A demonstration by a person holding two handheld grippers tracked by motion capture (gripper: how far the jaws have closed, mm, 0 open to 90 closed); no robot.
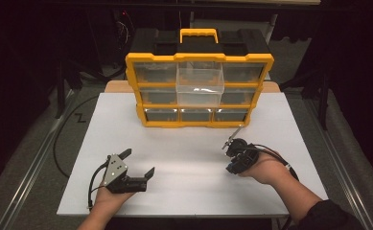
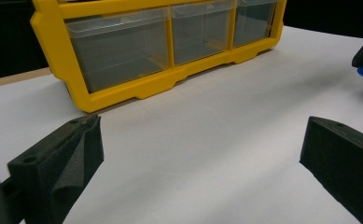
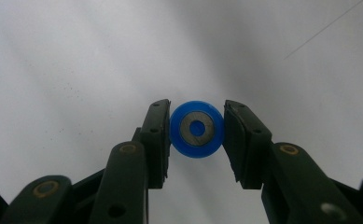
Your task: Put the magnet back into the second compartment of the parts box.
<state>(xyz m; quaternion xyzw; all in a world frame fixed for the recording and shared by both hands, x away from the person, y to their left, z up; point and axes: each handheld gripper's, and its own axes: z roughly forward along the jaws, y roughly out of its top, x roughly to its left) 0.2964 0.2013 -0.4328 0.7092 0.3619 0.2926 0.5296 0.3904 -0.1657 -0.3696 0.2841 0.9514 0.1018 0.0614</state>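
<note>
Left gripper (image 1: 138, 164) jaws wide apart; right gripper (image 3: 197, 131) jaws apparently clamped.

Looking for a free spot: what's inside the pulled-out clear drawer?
The drawer, top middle of the organizer, looks empty through its clear walls. Its rear end is hidden inside the case.

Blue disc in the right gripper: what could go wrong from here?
1. The blue disc is round and the right gripper pinches it only at its rim, so it could slip or pivot out over the white table.
2. One clear drawer of the yellow organizer sticks out; if that is the target, its raised front wall could catch the disc.
3. The left gripper rests open, too far away to catch a drop.
</note>
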